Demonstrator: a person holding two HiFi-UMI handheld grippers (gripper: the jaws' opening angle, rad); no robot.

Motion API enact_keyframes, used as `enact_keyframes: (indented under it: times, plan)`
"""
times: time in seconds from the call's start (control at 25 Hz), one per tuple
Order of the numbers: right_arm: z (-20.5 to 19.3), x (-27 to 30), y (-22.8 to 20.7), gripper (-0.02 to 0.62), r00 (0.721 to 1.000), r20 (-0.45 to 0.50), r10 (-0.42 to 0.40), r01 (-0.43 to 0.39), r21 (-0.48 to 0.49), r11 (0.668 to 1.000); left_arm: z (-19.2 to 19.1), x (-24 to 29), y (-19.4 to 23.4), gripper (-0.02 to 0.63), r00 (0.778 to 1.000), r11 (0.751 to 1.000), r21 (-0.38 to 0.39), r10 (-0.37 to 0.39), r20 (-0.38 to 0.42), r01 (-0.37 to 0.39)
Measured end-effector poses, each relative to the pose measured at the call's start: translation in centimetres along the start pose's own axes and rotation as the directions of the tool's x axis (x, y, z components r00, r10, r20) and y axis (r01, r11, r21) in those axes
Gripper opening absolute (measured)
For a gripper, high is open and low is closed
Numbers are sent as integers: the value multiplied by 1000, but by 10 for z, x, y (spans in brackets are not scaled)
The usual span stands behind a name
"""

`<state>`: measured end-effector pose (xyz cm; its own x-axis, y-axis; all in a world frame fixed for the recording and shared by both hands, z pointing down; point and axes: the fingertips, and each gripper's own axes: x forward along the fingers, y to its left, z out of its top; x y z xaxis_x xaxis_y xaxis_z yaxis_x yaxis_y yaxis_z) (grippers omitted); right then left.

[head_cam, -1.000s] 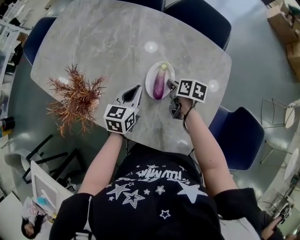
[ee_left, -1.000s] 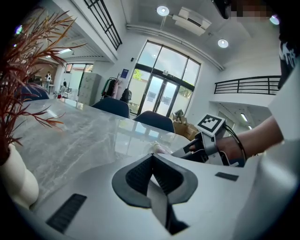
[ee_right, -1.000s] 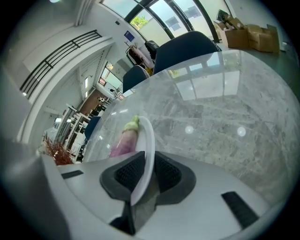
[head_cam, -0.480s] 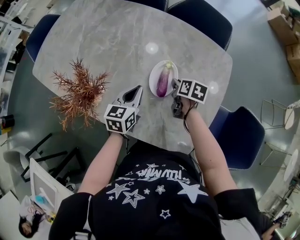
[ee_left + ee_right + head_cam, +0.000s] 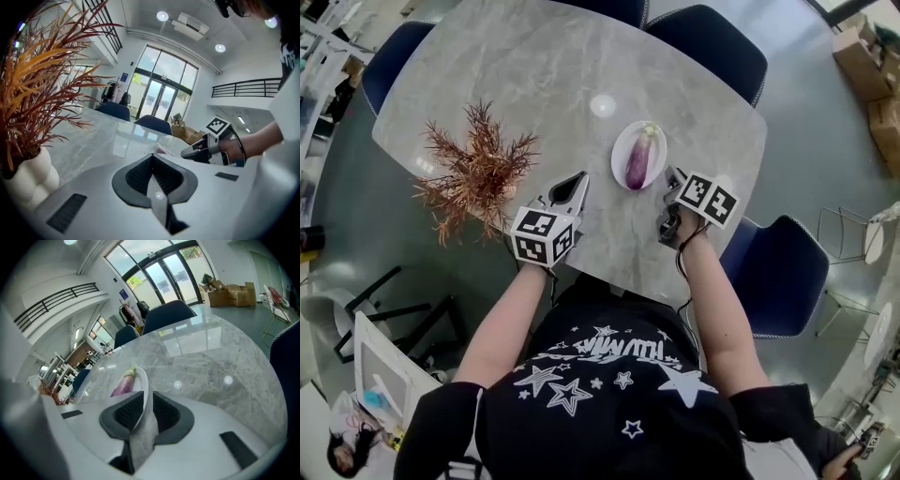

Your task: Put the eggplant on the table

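1. The eggplant lay lengthwise on a small white plate on the grey marbled desk, stalk end pointing away from the person. It had not yet been put on the desk surface.

2. Right hand-held gripper: positioned just beside the plate's near right edge. In the right gripper view the pads stood a narrow gap apart with nothing gripped. The plate rim lined up with that gap, and the eggplant was visible just left of it. Contact between gripper and plate could not be confirmed.

3. Left hand-held gripper: held over the desk to the left of the plate, clear of it. In the left gripper view the pads met at their tips, fully closed and empty. The right hand-held gripper was visible ahead of it.

4. A reddish-brown spiky plant in a white lobed vase stood on the desk, left of the left hand-held gripper.

5. Dark blue chairs stood around the desk.
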<state>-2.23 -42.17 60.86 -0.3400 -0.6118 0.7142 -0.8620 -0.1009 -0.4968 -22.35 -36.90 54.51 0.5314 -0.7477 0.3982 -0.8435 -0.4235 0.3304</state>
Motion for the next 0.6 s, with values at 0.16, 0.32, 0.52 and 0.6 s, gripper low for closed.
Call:
enact_keyframes:
  times: [0.16, 0.32, 0.52, 0.6]
  plan:
    - [-1, -15, 10, 61, 999, 38, 27, -26, -24, 999, -5, -4, 1, 8, 1000, 1000, -12, -18, -2, 18]
    - [0, -28, 22, 61, 996, 59, 60, -58, -37, 998, -2, -7, -6, 8, 999, 999, -8, -37, 3, 37]
    - [1, -39, 31, 61, 993, 54, 106, -101, -91, 991, 10, -14, -18, 8, 999, 1000, 3, -26, 42, 26]
    - [0, -42, 37, 61, 989, 42, 141, -136, -106, 985, 14, -20, -20, 8, 998, 1000, 4, -3, 58, 3]
